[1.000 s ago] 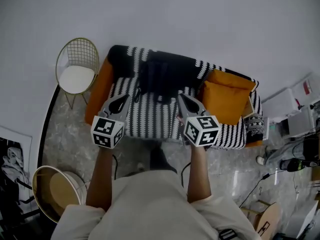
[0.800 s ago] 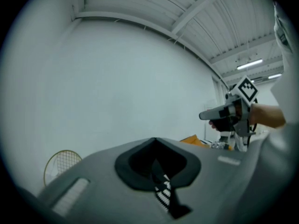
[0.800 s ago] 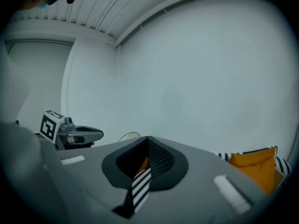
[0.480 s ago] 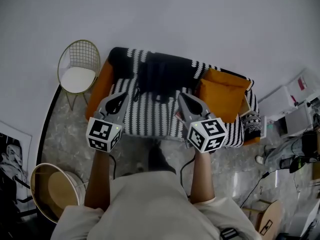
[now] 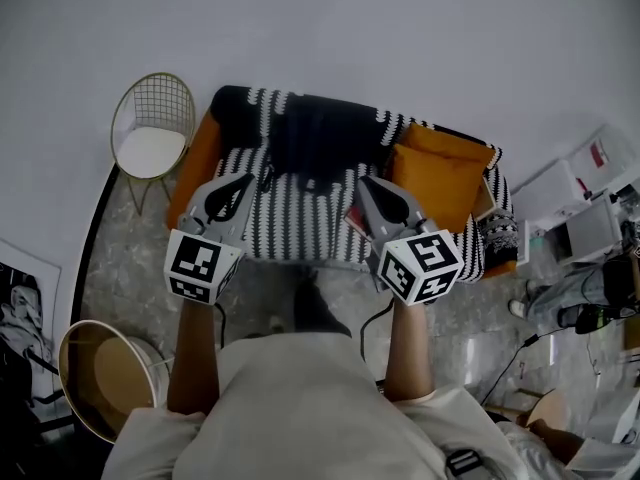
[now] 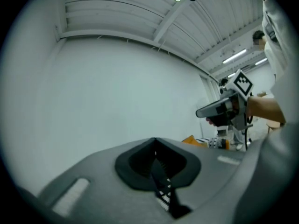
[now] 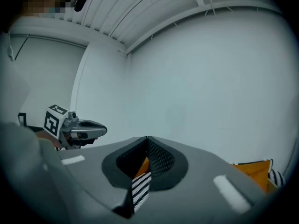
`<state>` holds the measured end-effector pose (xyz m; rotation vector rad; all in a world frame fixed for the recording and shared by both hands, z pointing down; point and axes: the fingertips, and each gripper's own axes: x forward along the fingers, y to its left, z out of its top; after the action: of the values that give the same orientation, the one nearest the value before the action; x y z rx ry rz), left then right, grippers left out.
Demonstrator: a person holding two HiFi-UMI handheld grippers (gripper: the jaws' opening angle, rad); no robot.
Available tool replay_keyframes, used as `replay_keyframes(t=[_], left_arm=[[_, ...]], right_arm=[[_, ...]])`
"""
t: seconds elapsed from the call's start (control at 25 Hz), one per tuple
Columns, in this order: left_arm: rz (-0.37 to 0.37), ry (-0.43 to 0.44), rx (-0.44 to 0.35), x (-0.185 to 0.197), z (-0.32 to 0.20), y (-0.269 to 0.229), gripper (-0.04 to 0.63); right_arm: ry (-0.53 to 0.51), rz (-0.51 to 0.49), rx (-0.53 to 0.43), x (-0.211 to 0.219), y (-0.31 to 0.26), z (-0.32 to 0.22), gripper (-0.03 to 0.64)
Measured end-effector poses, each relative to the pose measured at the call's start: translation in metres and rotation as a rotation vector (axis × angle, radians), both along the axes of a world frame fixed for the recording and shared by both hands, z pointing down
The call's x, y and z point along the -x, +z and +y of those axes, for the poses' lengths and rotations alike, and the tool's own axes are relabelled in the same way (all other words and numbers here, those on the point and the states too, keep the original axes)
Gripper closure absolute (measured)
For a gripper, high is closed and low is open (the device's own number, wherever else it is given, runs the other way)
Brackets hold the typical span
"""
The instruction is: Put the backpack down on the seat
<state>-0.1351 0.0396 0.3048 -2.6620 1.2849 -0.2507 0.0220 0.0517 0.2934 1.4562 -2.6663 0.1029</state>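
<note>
The backpack [image 5: 325, 140] lies on the sofa [image 5: 196, 168], well back on the seat and against the backrest, left of the middle; it is black all over, soft and slumped, wider than it is deep, its surface matte and too dark for pockets or zips to be made out; a thin dark strap trails from its left front corner onto the seat. Under it is a black-and-white striped throw [image 5: 300, 223] that covers the seat and the back; two orange cushions [image 5: 442, 180] are piled just to its right, apart from it.

The left gripper [image 5: 246, 179] and the right gripper [image 5: 363, 180] are held side by side out in front of the sofa, clear of the backpack, both pointing towards the wall; the jaws of each are pressed fully together with nothing between them, only striped throw and a bit of orange showing through the slot below the pads.

A gold wire chair [image 5: 152, 128] with a white seat pad stands just left of the sofa, on the grey marbled floor [image 5: 130, 268].
</note>
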Motion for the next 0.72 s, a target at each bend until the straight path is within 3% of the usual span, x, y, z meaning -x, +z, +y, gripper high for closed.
replay_keyframes(t=[0.16, 0.28, 0.72], left_arm=[[0.012, 0.01, -0.021, -0.007, 0.009, -0.012, 0.591], [-0.019, -0.006, -0.045, -0.008, 0.009, -0.019, 0.591], [-0.017, -0.007, -0.06, -0.013, 0.025, -0.018, 0.591]], right_arm=[[-0.037, 0.032, -0.003, 0.003, -0.003, 0.011, 0.611], [-0.044, 0.052, -0.018, 0.003, -0.009, 0.014, 0.611], [-0.047, 0.035, -0.038, 0.001, -0.013, 0.031, 0.611]])
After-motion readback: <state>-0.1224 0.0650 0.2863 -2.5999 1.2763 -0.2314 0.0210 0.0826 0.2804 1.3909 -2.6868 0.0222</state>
